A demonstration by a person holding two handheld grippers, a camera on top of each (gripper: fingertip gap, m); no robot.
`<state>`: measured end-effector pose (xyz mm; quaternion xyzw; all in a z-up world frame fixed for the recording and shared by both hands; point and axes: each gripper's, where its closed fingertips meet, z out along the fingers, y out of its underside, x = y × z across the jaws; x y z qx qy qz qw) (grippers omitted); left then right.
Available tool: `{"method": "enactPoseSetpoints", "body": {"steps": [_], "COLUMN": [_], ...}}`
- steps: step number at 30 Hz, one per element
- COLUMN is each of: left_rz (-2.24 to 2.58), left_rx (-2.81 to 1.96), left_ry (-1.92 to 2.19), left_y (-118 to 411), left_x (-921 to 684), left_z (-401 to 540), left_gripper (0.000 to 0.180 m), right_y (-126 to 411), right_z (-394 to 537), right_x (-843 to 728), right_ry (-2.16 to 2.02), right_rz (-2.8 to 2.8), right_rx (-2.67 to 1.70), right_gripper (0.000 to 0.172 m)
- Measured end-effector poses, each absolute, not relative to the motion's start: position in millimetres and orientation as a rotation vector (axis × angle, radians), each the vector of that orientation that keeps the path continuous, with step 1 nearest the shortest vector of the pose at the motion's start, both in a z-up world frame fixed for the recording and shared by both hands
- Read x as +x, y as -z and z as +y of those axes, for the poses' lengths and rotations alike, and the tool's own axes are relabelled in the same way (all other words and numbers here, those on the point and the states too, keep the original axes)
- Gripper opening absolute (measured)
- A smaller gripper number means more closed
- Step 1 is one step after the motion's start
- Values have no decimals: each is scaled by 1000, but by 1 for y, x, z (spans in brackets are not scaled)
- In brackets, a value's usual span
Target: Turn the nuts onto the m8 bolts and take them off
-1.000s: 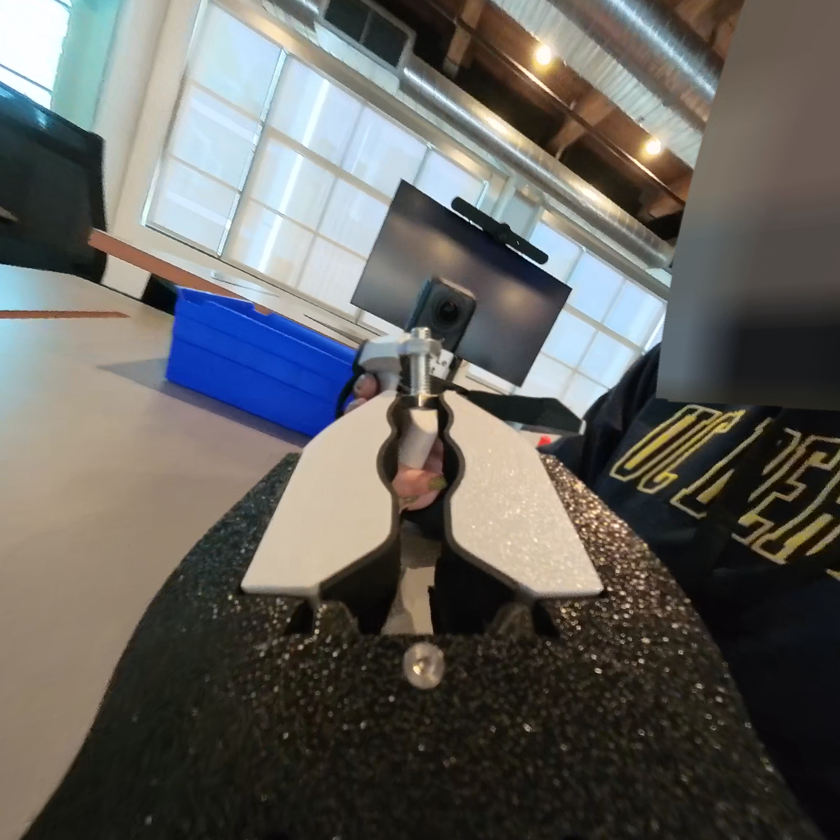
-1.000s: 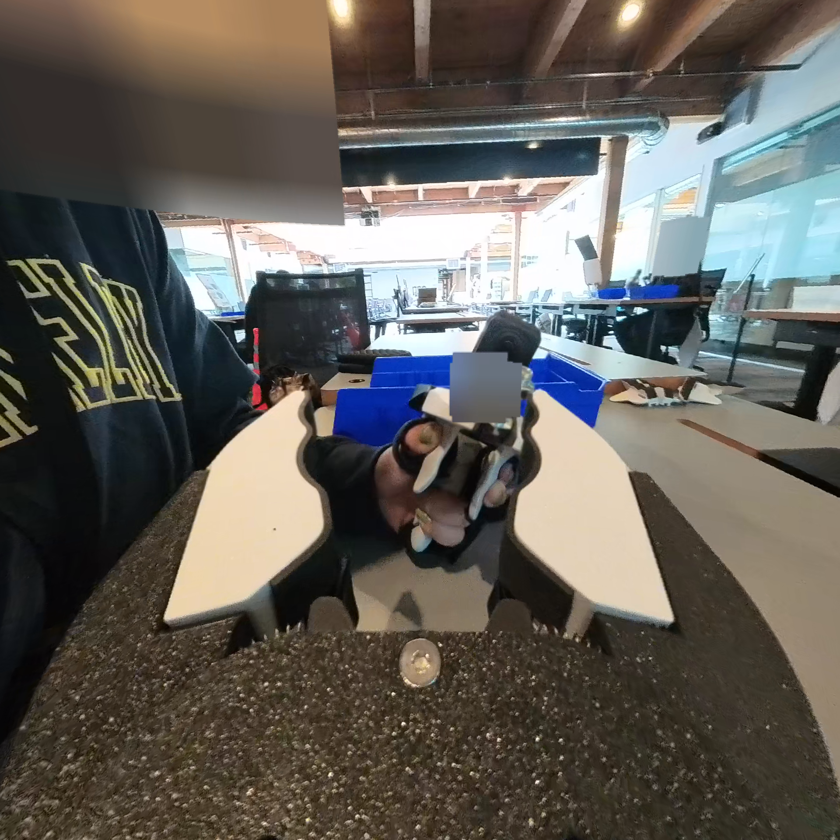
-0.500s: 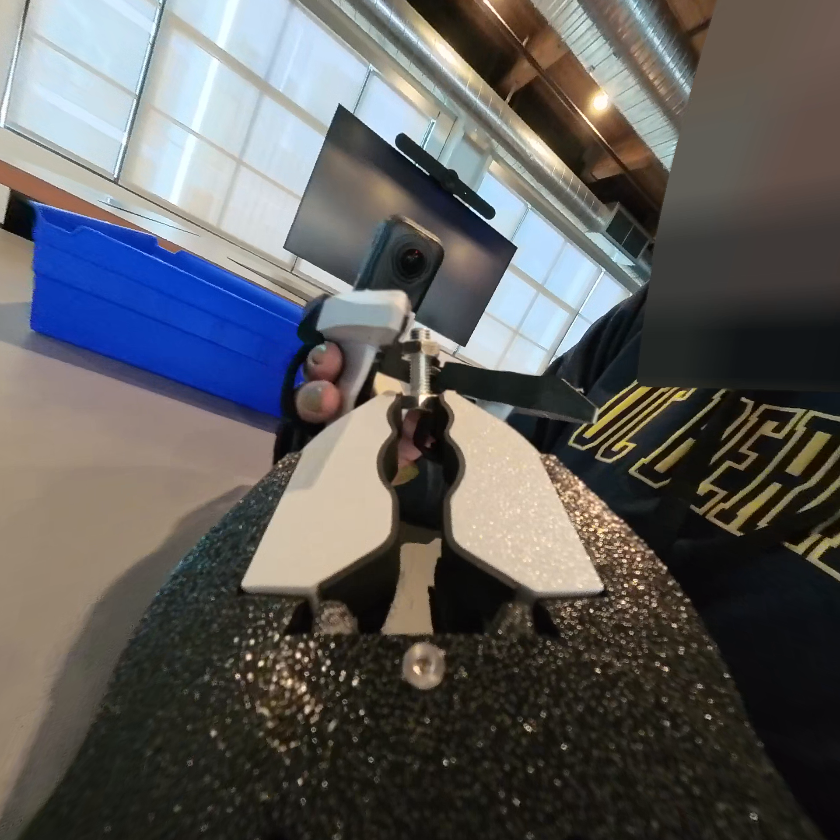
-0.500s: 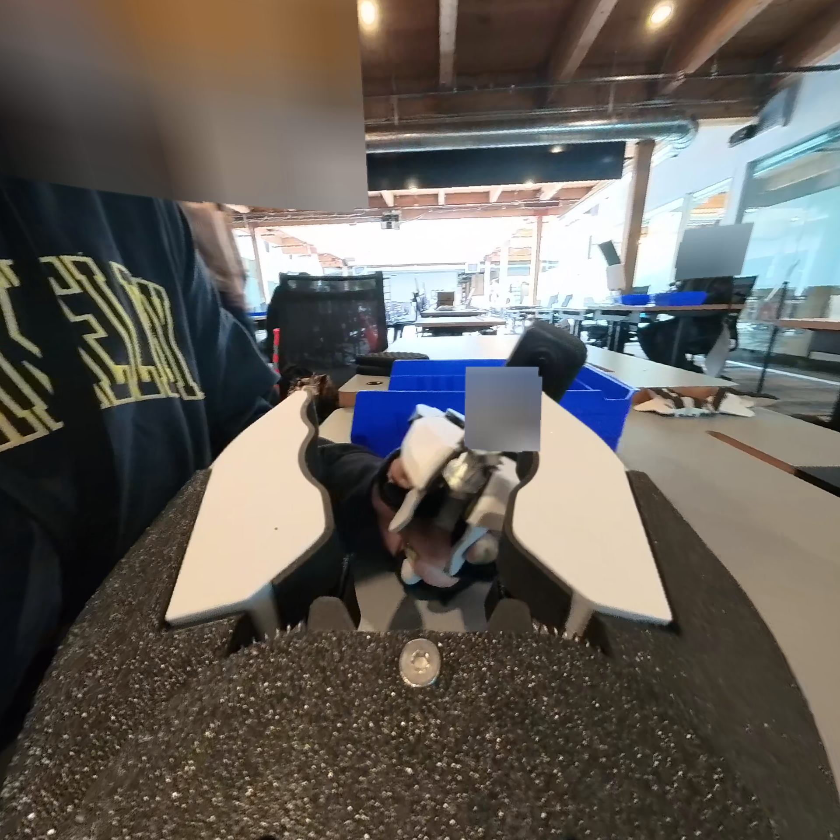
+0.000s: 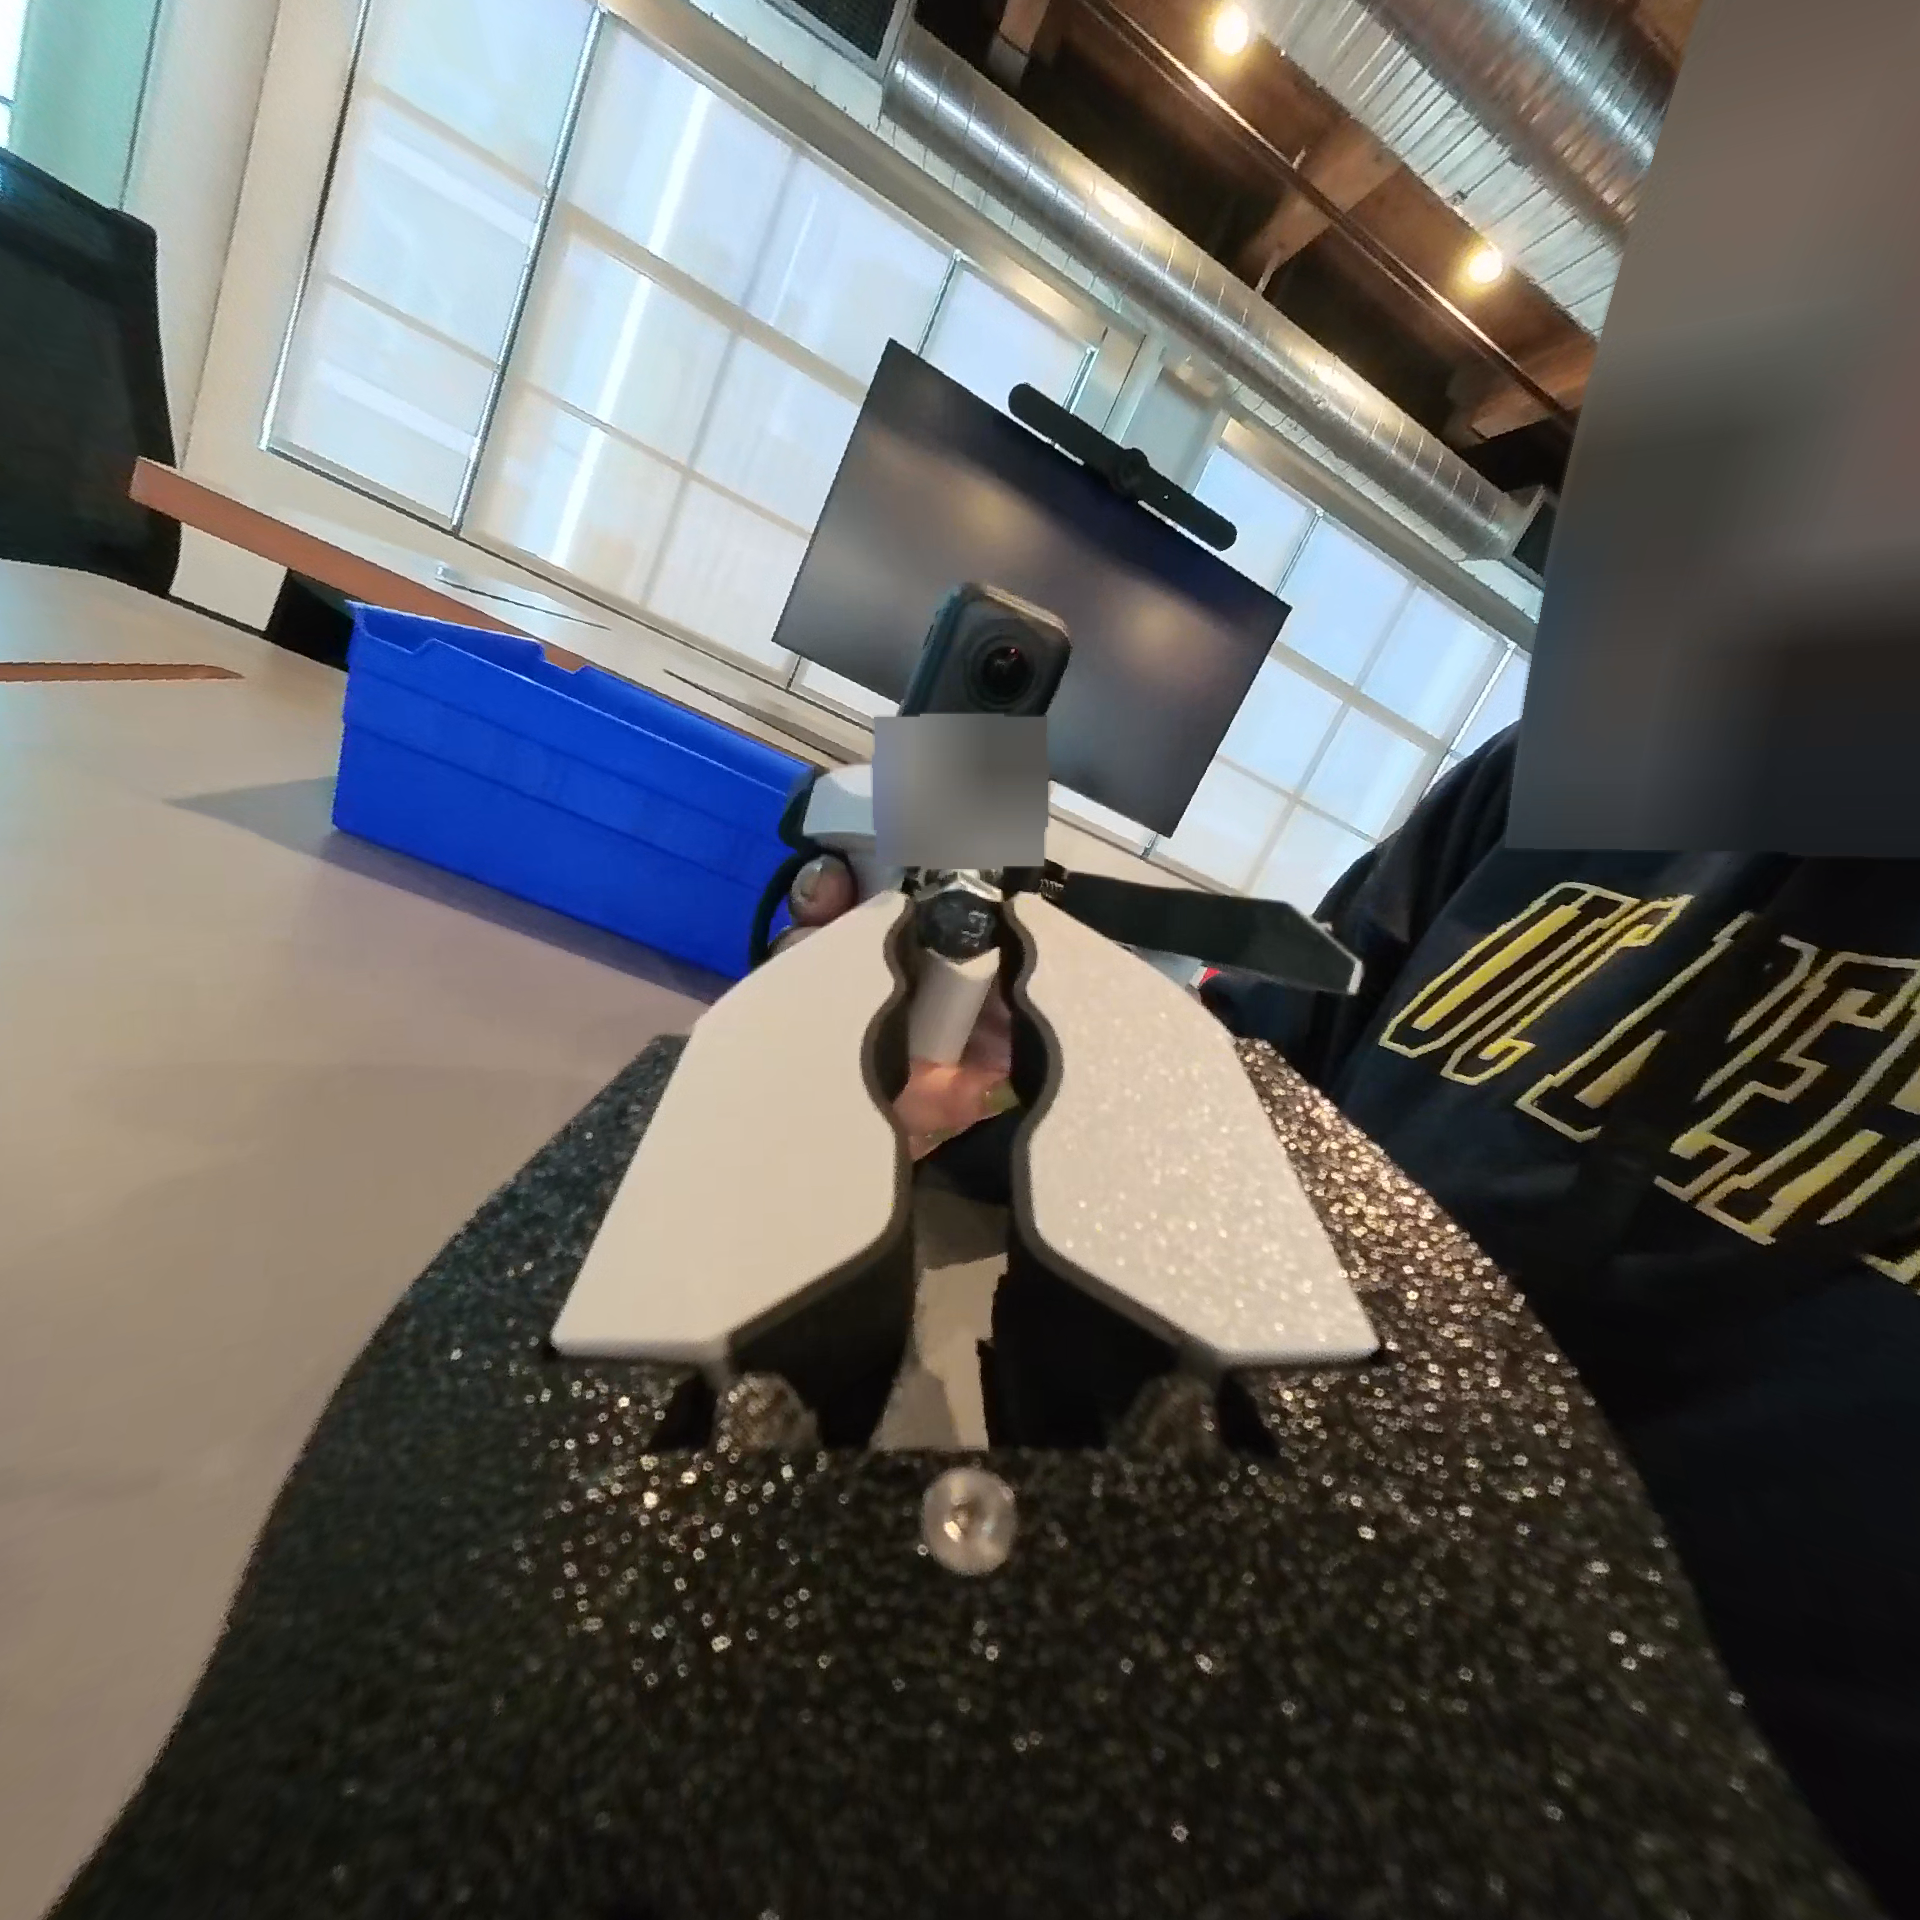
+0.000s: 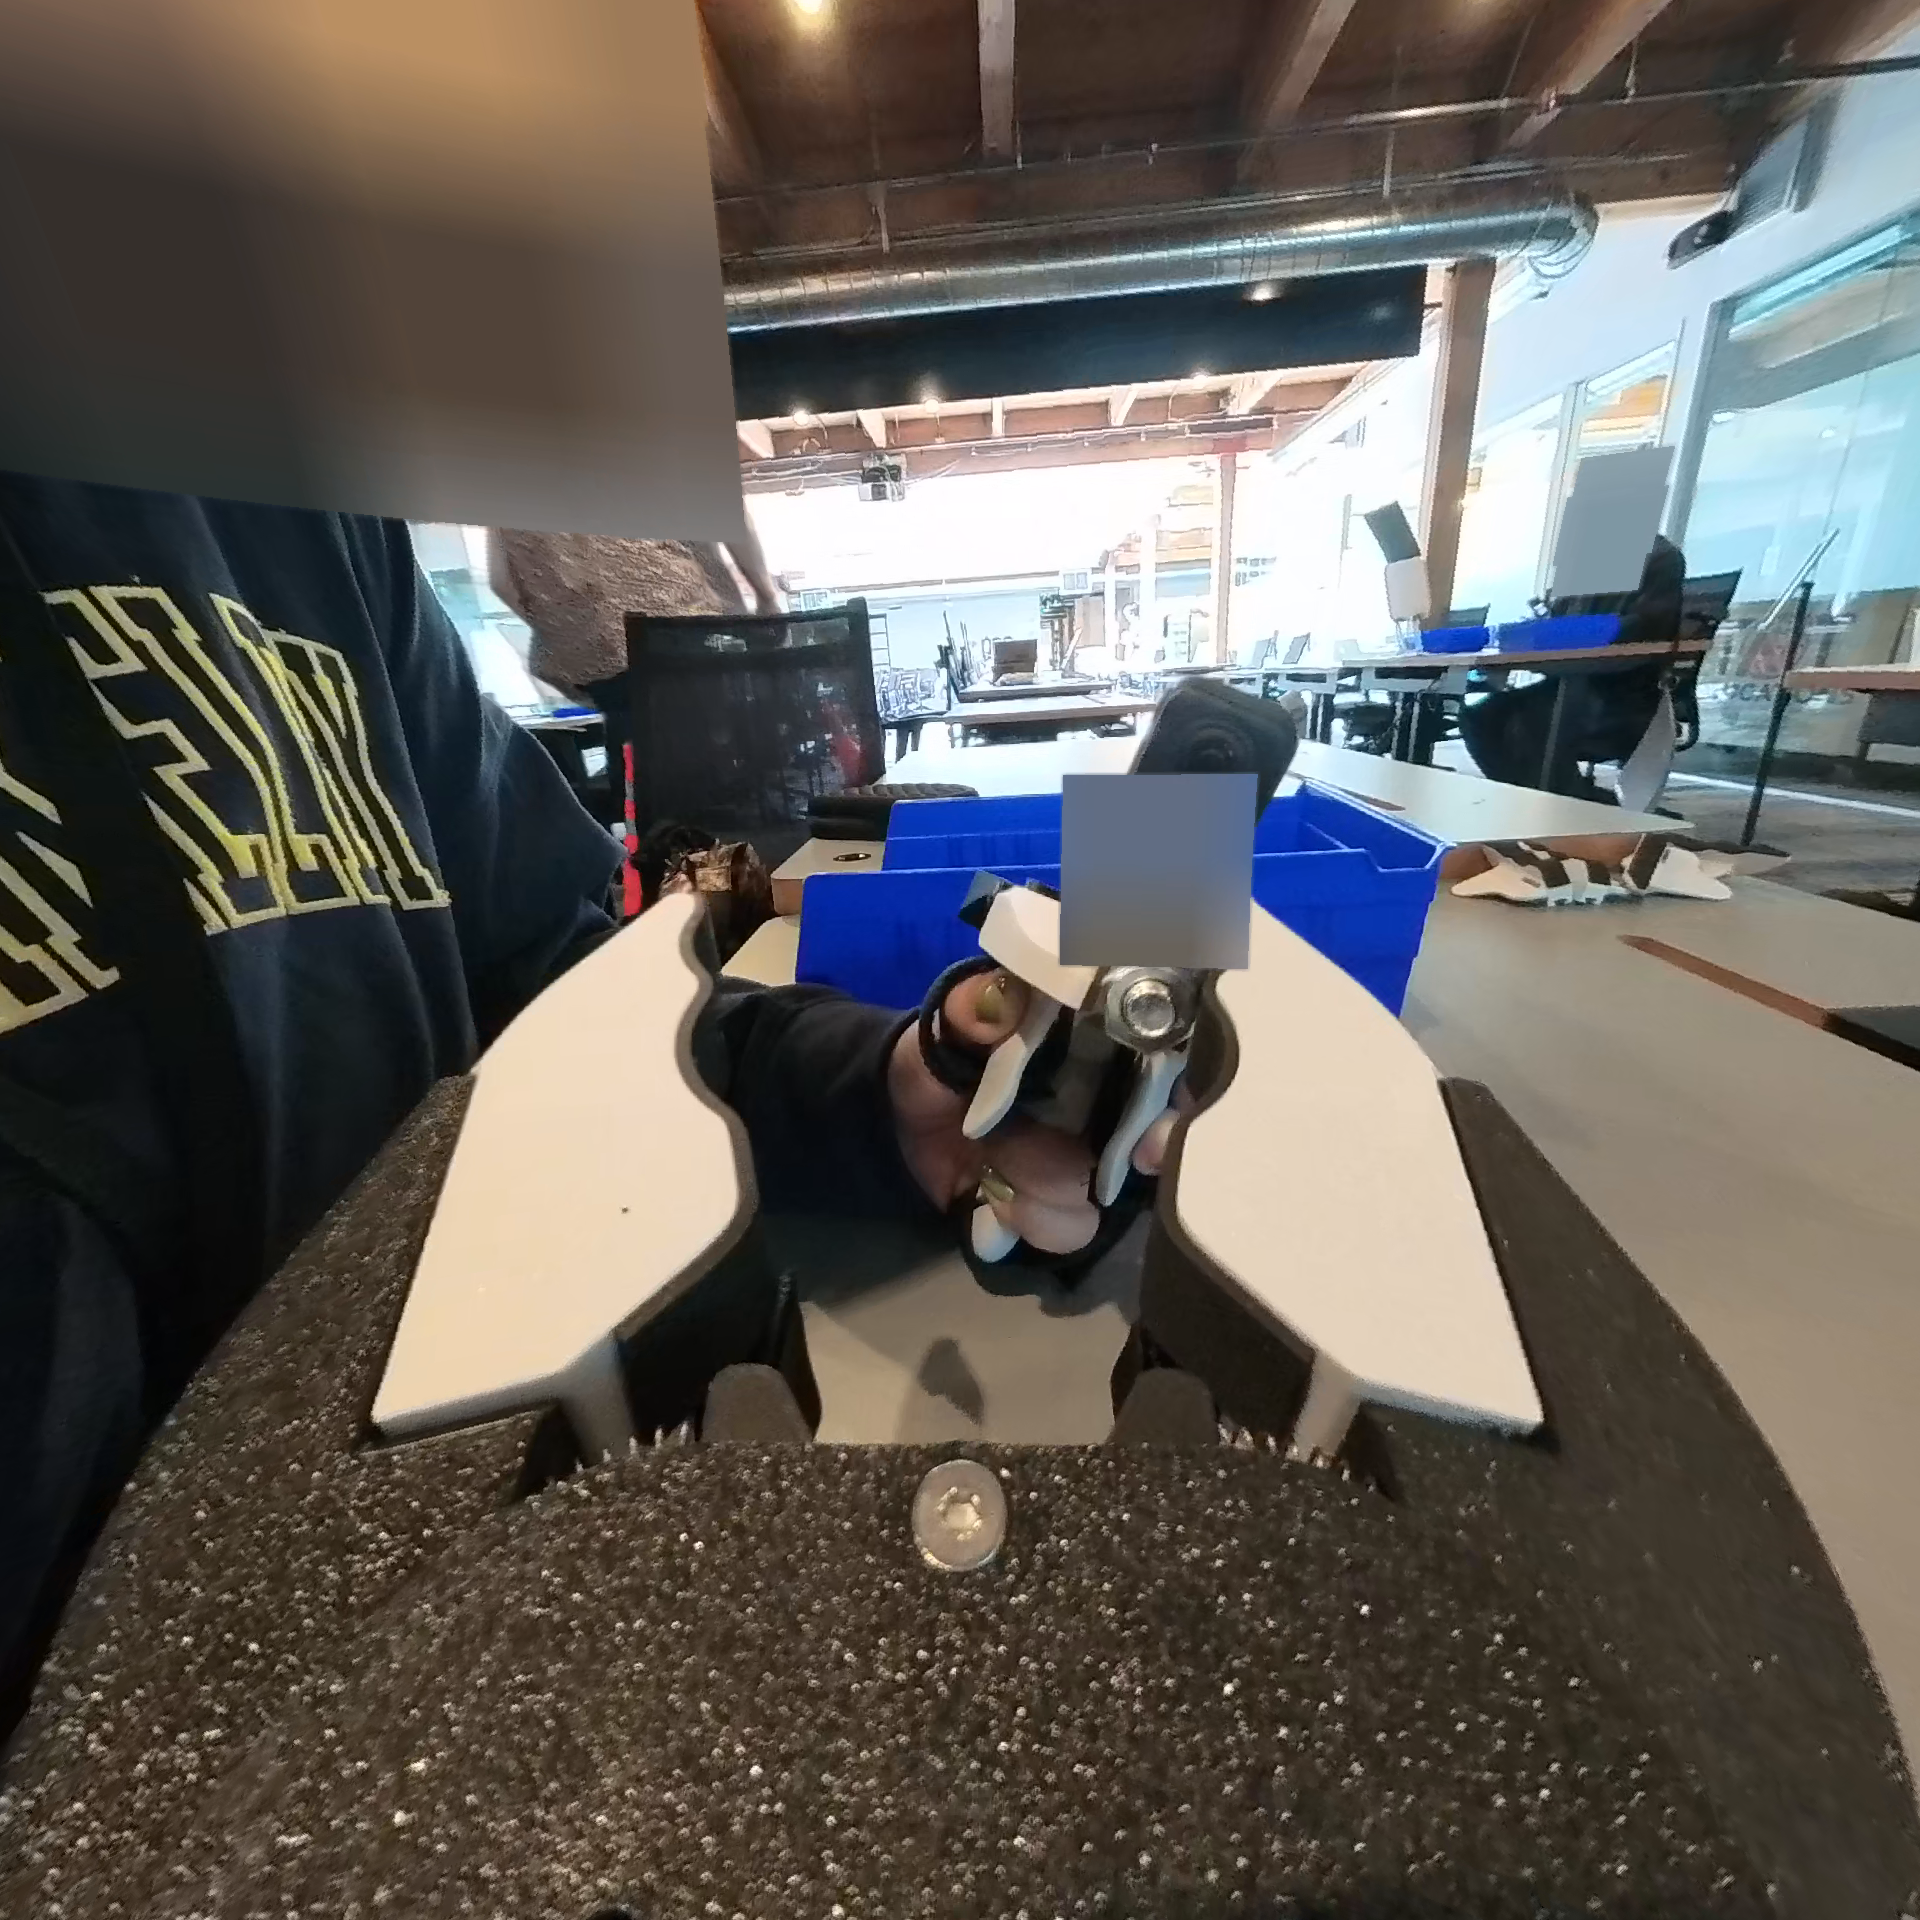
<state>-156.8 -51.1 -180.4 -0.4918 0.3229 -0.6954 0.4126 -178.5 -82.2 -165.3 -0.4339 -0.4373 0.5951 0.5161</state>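
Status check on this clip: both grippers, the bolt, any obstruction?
Left gripper clamped on the silver hex-head bolt. Right gripper wide open, silver nut on the bolt's end beside its right finger. Blue plastic bin behind, no obstruction.

Grid-paned windows (image 5: 644,343) behind a dark screen (image 5: 1039,582); grey tables (image 6: 1662,1143), mesh chair (image 6: 748,717), exposed ducts (image 6: 1143,260) (wooden beams above).

A blue plastic bin (image 5: 561,790) is sitting on the pale grey counter (image 5: 208,987), and a dark flat monitor (image 5: 1039,582) is standing behind it before tall paned windows (image 5: 623,343). A black mesh office chair (image 6: 748,727) is facing the counter, with striped gloves (image 6: 1590,878) lying farther off.
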Motion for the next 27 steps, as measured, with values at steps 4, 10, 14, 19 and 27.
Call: {"method": "enactPoseSetpoints", "body": {"steps": [4, 10, 14, 19, 27], "left_rz": [819, 752, 737, 714, 601], "left_rx": [-1196, -1108, -1087, -1073, -1051], "left_ry": [1760, 1841, 1864, 1865, 1858], "left_y": [176, 166, 163, 161, 157], "left_x": [-155, -161, -164, -166, -180], "left_z": [-56, -56, -56, -55, -41], "left_gripper": [14, 14, 14, 14, 14], "right_y": [165, 162, 157, 157, 163], "right_z": [-75, -59, -61, -71, -65], "right_x": [-179, -169, -163, -167, -170], "right_ry": [-1372, -1312, -1302, -1329, -1301], "right_rz": [-1016, -934, -940, -996, -1000], "right_rx": [-1056, -1066, -1031, -995, -1046], "right_gripper": [85, 56, 48, 52, 58]}}
